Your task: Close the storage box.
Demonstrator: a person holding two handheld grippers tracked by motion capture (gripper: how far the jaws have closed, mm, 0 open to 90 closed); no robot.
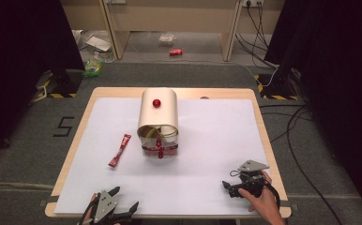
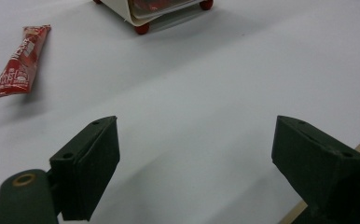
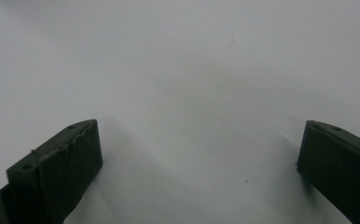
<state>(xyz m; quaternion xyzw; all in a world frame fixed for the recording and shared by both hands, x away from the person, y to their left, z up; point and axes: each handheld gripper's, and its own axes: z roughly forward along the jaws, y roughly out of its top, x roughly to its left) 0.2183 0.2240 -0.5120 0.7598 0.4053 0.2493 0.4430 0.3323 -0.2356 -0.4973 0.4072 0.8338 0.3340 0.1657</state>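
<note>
A cream bread-bin-like box (image 1: pixel 158 118) with a red knob and red feet stands in the middle of the white table cover (image 1: pixel 207 140); its front is open and shows things inside. A red snack sachet (image 1: pixel 119 150) lies flat to its left, also seen in the left gripper view (image 2: pixel 18 60). My left gripper (image 1: pixel 125 201) rests at the table's near edge, jaws wide apart and empty (image 2: pixel 194 163). My right gripper (image 1: pixel 228 186) sits at the near right, held by a hand, jaws wide apart over bare cover (image 3: pixel 199 163).
The wooden table edge (image 1: pixel 263 136) frames the white cover. Beyond the table, on the floor, lie a red can (image 1: pixel 175 52), a green item (image 1: pixel 94 68), cables (image 1: pixel 291 126) and black stands. Dark curtains hang at both sides.
</note>
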